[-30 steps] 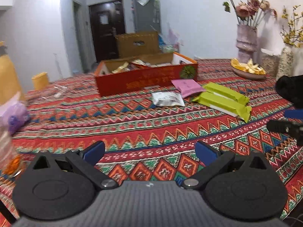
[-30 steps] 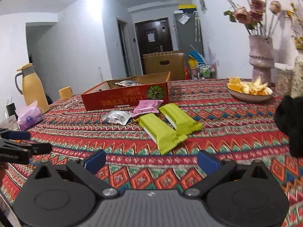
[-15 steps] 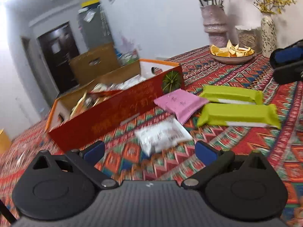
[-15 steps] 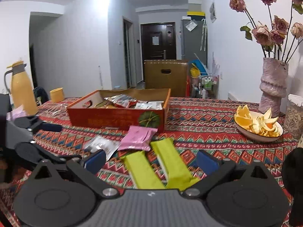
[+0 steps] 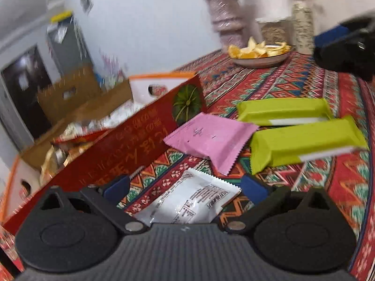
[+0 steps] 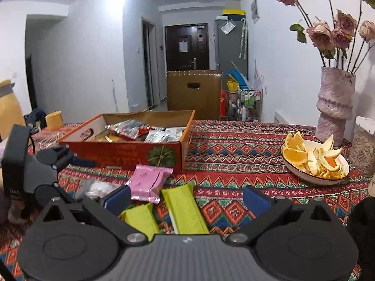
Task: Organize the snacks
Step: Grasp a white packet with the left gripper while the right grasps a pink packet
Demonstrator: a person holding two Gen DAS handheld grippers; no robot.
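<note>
Four snack packets lie loose on the cloth beside the red box (image 5: 131, 145); my left gripper (image 5: 185, 187), spread wide and empty, straddles the white packet (image 5: 189, 201) (long axis slanting rightward), nearer than my right gripper (image 6: 186, 197), likewise wide.

A lived-in home: a desk (image 6: 246, 140) under a patterned woven cloth, a vase of dried roses (image 6: 334, 107), a plate of orange peels (image 6: 315, 161), with a hallway, dark front door (image 6: 187, 46) and grey fridge (image 6: 230, 44) beyond.
</note>
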